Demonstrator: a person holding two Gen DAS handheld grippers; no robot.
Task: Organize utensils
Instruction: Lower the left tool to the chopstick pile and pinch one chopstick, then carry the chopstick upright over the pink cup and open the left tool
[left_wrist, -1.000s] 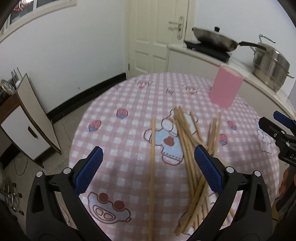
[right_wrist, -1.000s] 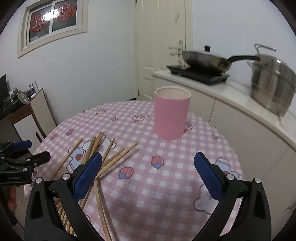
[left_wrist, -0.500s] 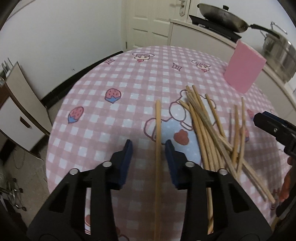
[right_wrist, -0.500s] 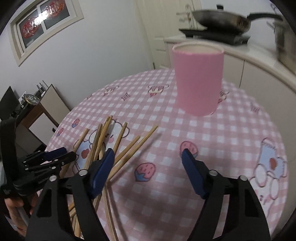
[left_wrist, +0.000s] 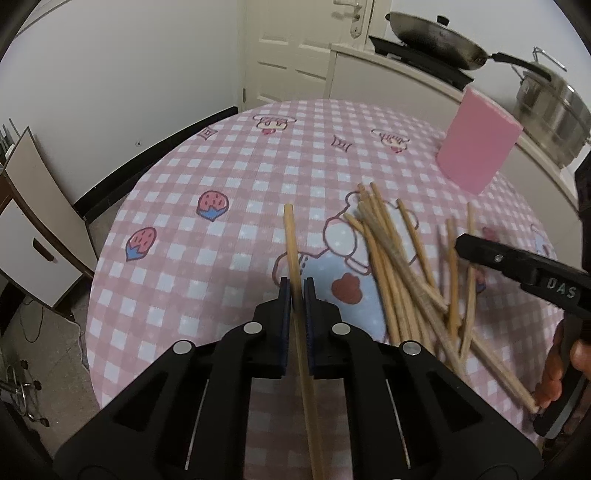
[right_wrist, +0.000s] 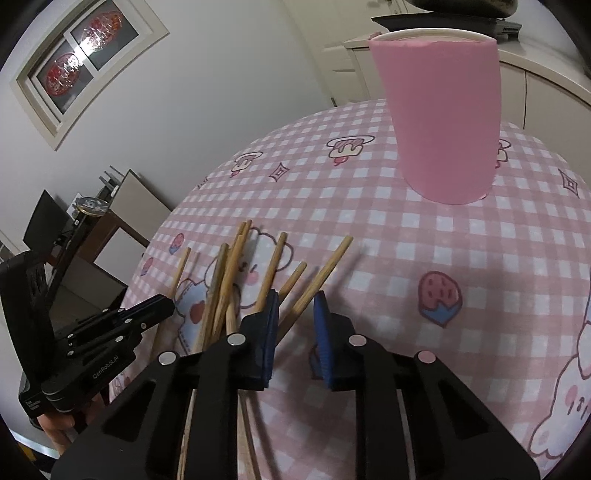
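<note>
A round table (left_wrist: 177, 206) carries a soft, faintly ribbed cloth checked in pink and white, printed with strawberries and cartoon figures. On it lie slim, round wooden chopsticks of pale tan, matte and straight. One single chopstick (left_wrist: 291, 240) lies apart from the others, toward the table's left side, and the left gripper (left_wrist: 296, 291) has its two blue ridged pads pressed in on that stick, pinching it near its middle; the stick runs on under the black plastic body toward the near edge. To its right, a loose heap of chopsticks (left_wrist: 399, 269) fans and crosses over a printed bear, their far tips toward the middle of the table and their near ends toward the near right edge. The right gripper (right_wrist: 295, 310) hovers over the heap's right fringe, its blue pads a narrow gap apart, with one slanting chopstick (right_wrist: 325, 271) passing between them; whether the pads touch it cannot be told. A pink cup (right_wrist: 439, 110), a smooth matte cylinder tapering slightly to its base, stands upright near the table's far right edge, well apart from the sticks; its inside is hidden. Behind, on a white counter, sit a dark lidded pan (left_wrist: 432, 37) and a shiny steel pot (left_wrist: 550, 107).
</note>
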